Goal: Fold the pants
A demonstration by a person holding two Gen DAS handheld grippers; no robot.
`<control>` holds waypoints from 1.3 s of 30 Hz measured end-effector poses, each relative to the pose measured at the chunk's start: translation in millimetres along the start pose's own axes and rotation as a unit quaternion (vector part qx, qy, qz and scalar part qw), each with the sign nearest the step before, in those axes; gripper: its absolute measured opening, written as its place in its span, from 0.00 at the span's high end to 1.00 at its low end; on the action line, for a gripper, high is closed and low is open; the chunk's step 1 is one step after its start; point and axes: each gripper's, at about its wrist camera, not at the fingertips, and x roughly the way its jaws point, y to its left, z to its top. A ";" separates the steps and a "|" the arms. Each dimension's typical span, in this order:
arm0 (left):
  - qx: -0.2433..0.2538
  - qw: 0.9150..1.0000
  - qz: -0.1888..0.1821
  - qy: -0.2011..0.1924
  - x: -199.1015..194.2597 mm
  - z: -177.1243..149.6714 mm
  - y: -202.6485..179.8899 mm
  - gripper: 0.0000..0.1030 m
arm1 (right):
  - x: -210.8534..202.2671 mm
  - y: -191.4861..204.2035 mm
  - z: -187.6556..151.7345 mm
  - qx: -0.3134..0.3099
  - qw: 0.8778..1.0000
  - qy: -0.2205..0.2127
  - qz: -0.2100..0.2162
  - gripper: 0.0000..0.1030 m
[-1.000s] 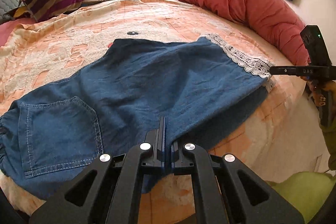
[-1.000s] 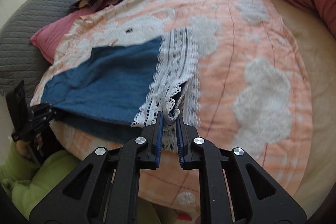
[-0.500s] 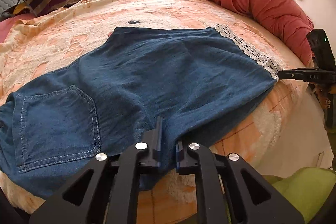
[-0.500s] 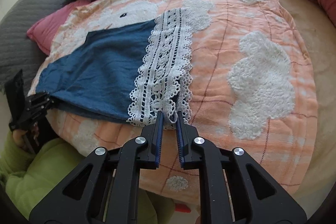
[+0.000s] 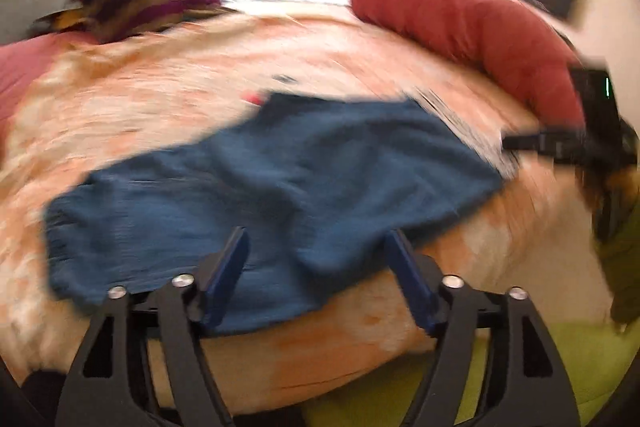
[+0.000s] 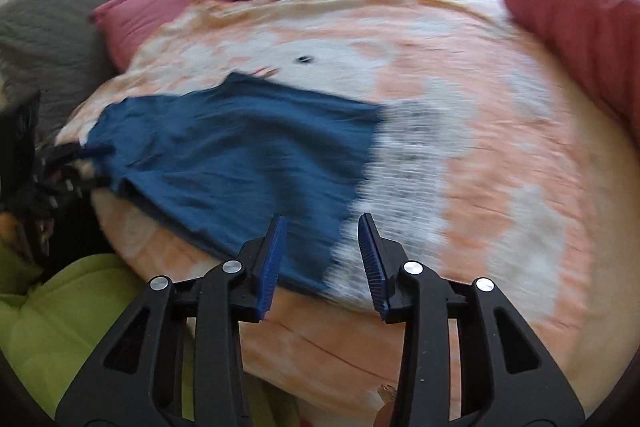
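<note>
Pants (image 5: 272, 179) lie flat on the bedspread (image 5: 140, 99), left gripper (image 5: 320, 247) and right gripper (image 6: 322, 231) both spread apart, holding nothing.

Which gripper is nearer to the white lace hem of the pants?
Right. The right gripper is open just before the lace hem; the left gripper is open at the pants' opposite end.

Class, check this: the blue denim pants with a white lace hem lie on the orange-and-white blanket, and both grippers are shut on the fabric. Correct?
Not quite. Both wrist views show the left gripper and right gripper open, holding nothing. The blue denim pants with a white lace hem do lie on the orange-and-white blanket.
</note>
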 end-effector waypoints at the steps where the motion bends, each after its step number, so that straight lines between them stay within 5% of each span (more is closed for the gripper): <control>1: -0.016 1.000 0.018 -0.009 -7.3 0.9 9.9 0.21 | 8.7 3.4 2.0 -0.006 1.000 0.007 0.007 0.70; 5: -0.114 0.984 0.132 -0.024 -33.8 0.3 71.7 0.17 | 26.3 5.0 1.7 -0.008 0.999 0.028 0.016 0.68; 9: -0.180 0.969 0.167 -0.009 -31.3 -6.3 110.2 0.08 | 32.4 1.9 -4.3 0.002 0.999 0.037 0.018 0.64; 12: -0.179 0.969 0.170 0.016 -13.3 -10.9 120.3 0.10 | 35.5 0.4 -9.0 0.008 0.999 0.042 0.026 0.60; 13: -0.170 0.970 0.172 0.023 -6.3 -11.2 117.9 0.14 | 36.8 -0.5 -10.3 0.008 0.999 0.045 0.028 0.58; 14: -0.162 0.972 0.169 0.026 -0.1 -9.5 114.1 0.45 | 37.4 -0.3 -10.6 0.007 0.999 0.046 0.027 0.58; 15: -0.151 0.973 0.171 0.033 6.6 -9.0 109.9 0.60 | 38.1 -0.1 -10.8 0.006 0.998 0.048 0.027 0.57; 19: -0.118 0.975 0.190 0.017 0.4 -2.3 102.9 0.60 | 36.8 -0.1 -10.9 0.005 0.998 0.053 0.028 0.57; 23: -0.116 0.965 0.235 0.009 -11.1 -2.7 119.0 0.60 | 38.2 -2.7 -13.2 0.007 0.998 0.055 0.028 0.57; 28: -0.145 0.963 0.227 0.029 1.8 -9.3 137.5 0.48 | 40.9 0.0 -14.1 0.005 0.998 0.057 0.027 0.52; 34: -0.146 0.958 0.242 -0.044 -41.5 4.7 119.7 0.41 | 26.2 5.6 -8.0 -0.002 0.999 0.033 0.027 0.49; 39: -0.094 0.976 0.179 -0.077 -52.0 26.5 67.3 0.31 | 24.9 21.2 2.0 -0.017 0.999 0.016 0.047 0.48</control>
